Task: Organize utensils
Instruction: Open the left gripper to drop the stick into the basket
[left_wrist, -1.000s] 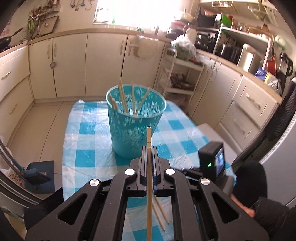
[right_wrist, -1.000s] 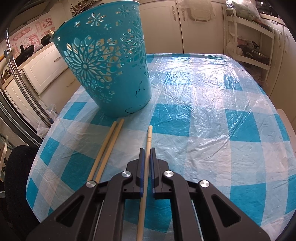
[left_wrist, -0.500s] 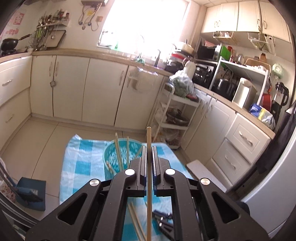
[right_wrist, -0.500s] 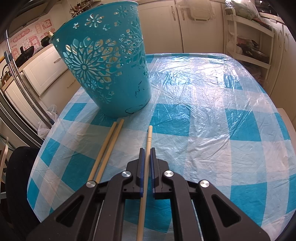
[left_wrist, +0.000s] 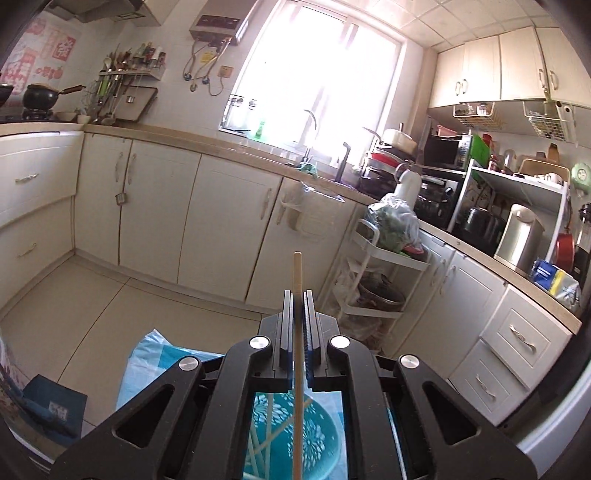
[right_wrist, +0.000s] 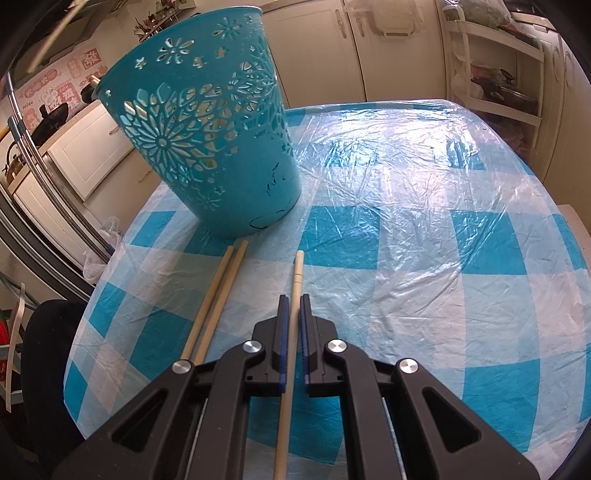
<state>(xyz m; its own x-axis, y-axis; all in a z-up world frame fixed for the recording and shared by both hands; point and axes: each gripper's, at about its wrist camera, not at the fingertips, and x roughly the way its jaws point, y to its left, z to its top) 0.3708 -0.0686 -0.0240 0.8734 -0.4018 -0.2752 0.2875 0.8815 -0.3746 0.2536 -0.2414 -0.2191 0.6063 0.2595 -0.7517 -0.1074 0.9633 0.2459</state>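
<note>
My left gripper is shut on a wooden chopstick and holds it high, level with the kitchen cabinets. The teal cut-out basket lies below it between the gripper arms, with several chopsticks standing inside. In the right wrist view the same basket stands on the blue checked tablecloth. My right gripper is shut on a chopstick that lies low over the cloth. Two more chopsticks lie side by side to its left, in front of the basket.
White cabinets and a cluttered counter run along the far wall. A white wire trolley stands beyond the table. A black chair sits at the table's left edge. A blue box lies on the floor.
My left gripper has risen and tilted up with its chopstick, so the basket dropped from the view's middle to below the gripper. The right gripper has barely moved.
</note>
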